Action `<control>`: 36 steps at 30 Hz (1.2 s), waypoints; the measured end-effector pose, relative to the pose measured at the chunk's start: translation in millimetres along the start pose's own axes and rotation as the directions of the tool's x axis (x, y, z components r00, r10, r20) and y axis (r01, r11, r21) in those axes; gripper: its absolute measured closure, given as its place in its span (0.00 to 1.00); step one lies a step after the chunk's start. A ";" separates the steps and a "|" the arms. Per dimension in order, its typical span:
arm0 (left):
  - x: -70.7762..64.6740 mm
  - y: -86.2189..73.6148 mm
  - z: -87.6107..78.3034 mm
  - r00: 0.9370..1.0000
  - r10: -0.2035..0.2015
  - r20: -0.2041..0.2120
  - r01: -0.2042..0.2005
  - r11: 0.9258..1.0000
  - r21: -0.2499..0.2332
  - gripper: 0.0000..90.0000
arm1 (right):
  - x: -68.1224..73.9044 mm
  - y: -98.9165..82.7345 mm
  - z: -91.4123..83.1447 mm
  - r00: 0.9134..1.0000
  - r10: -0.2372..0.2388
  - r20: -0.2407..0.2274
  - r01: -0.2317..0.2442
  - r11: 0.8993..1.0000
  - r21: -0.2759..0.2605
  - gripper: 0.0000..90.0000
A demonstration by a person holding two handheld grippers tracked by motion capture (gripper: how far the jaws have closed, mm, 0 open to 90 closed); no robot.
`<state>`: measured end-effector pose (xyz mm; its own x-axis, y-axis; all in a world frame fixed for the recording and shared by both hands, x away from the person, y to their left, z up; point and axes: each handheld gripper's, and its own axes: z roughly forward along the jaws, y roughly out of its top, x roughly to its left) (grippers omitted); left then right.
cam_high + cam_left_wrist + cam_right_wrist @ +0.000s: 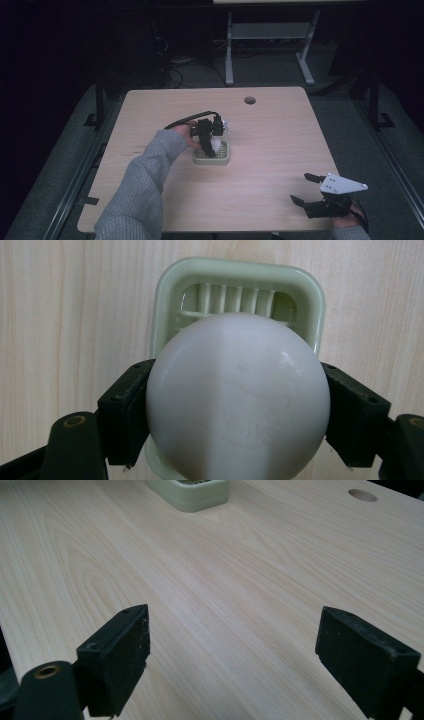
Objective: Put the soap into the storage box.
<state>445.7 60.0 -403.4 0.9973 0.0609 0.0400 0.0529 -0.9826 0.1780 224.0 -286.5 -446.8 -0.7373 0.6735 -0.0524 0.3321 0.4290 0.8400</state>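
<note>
Item: white rounded soap bar point(237, 400), faintly embossed, smooth and glossy; it is being pinched between the two black jaws of the left gripper point(237, 412), which are pressing on its opposite flanks, and is sitting directly above the pale green slatted soap dish point(165, 300). In the high view the left gripper point(209, 142) is pointing down over the dish point(224, 161) near the table's middle; whether the bar is touching the slats or hanging just clear cannot be told. Item: right gripper point(309, 189), lying idle near the table's front right corner, well apart from the dish, its jaws standing spread wide with nothing between them, as the right gripper view is showing over bare wood. Item: light wooden table point(280, 130) with a round cable hole point(250, 100) at its far edge. Risks, as judgement: the bar's curved, slick surface is offering the flat jaws little purchase, so it may be squirting out sideways under pressure; released off-centre, it may be rolling onto the rim and off; the light dish, unbraced, may be sliding if pushed.
</note>
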 end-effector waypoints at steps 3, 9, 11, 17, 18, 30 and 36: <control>0.1 -0.1 1.0 1.000 0.000 -0.001 0.000 1.000 0.007 0.26 | 0.1 -0.1 0.2 1.000 0.002 -0.002 -0.002 1.000 0.002 0.15; 1.2 0.4 5.3 1.000 -0.002 0.007 0.002 1.000 0.018 0.26 | -0.2 -0.1 -0.1 1.000 -0.001 0.000 0.001 1.000 -0.001 0.15; 1.7 0.6 6.5 1.000 -0.001 0.008 0.001 1.000 0.020 0.26 | -0.3 -0.1 -0.3 1.000 0.000 0.000 0.000 1.000 -0.002 0.15; 3.4 -0.1 7.2 1.000 -0.006 0.016 0.006 1.000 0.021 0.26 | -0.4 0.0 -0.5 1.000 0.003 0.001 -0.003 1.000 -0.002 0.15; 3.5 -0.2 7.1 1.000 -0.007 0.016 0.007 1.000 0.023 0.26 | -0.4 0.0 -0.5 1.000 0.003 0.001 -0.003 1.000 -0.002 0.15; 4.5 -1.2 7.7 1.000 -0.010 0.018 0.010 0.999 0.032 0.25 | -0.5 0.0 -0.5 1.000 0.003 0.001 -0.003 1.000 -0.002 0.15; 4.5 -0.7 7.7 1.000 -0.014 0.015 0.013 0.999 0.035 0.25 | -0.6 0.0 -0.1 1.000 0.001 -0.001 -0.001 1.000 -0.002 0.15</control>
<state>450.5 59.6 -410.9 0.9972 0.0716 0.0229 0.0676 -0.9873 0.1439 224.4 -287.0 -446.6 -0.7374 0.6736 -0.0507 0.3320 0.4268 0.8412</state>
